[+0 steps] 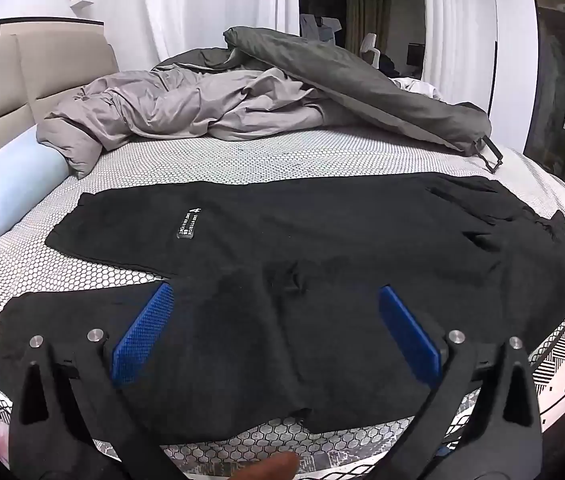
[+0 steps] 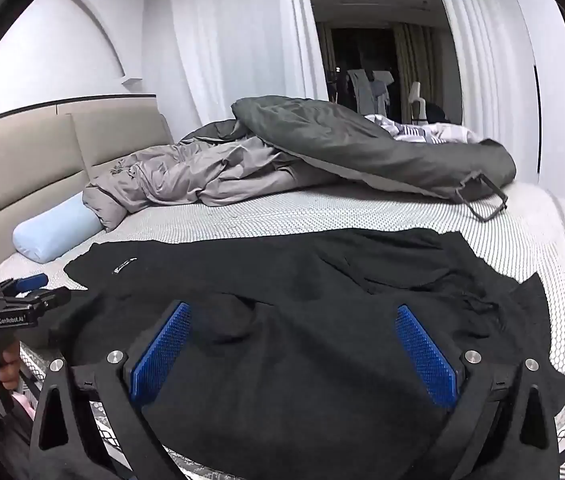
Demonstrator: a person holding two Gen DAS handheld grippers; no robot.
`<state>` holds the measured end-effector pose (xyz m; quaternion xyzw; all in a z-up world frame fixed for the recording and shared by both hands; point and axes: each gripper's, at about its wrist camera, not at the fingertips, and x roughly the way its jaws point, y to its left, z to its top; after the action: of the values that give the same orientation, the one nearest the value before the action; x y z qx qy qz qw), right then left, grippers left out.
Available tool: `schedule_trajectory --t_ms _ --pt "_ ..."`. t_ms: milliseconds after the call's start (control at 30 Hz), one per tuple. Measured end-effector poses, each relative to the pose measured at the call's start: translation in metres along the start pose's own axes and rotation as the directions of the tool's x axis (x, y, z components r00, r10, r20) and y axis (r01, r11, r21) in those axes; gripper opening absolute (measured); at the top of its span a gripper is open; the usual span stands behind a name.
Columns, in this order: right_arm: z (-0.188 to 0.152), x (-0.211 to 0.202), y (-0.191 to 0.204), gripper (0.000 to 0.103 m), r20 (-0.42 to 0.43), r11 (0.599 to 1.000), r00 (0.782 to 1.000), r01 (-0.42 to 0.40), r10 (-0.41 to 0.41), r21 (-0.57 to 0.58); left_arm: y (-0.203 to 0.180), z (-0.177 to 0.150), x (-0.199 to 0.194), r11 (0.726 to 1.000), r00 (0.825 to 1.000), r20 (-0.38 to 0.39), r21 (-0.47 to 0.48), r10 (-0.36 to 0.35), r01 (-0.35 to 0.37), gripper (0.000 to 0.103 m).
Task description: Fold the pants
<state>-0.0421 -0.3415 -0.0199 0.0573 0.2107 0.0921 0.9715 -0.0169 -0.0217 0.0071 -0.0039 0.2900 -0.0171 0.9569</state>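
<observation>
Black pants (image 1: 282, 240) spread flat across the near part of a bed (image 1: 242, 160) with a honeycomb-patterned cover, legs running toward the left, waist end toward the right, a small white label (image 1: 189, 222) showing on the far leg. Left gripper (image 1: 276, 328) above the near leg, blue pads (image 1: 144, 332) spread wide, nothing between them but open air over the cloth. Right gripper (image 2: 294, 350) above the waist end of the pants, jaws likewise wide apart, gripping nothing. Behind the pants, a crumpled grey duvet (image 1: 202, 104) piled against a beige headboard (image 1: 10, 72), with a pale blue pillow (image 1: 6, 192) at the left. White curtains (image 1: 210, 4) beyond.
</observation>
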Motion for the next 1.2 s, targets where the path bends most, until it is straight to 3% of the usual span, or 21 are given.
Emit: schedule_trajectory --t_ms 667,1200 --pt "0.002 -0.003 0.003 0.103 -0.002 1.0 1.0 -0.013 0.014 0.006 -0.011 0.005 -0.032 1.0 1.0 0.027 0.003 -0.01 0.01 0.102" --pt "0.0 -0.001 0.001 0.103 -0.026 1.0 1.0 -0.006 0.007 0.023 -0.007 0.01 -0.028 1.0 1.0 0.006 -0.012 0.003 -0.003 0.102"
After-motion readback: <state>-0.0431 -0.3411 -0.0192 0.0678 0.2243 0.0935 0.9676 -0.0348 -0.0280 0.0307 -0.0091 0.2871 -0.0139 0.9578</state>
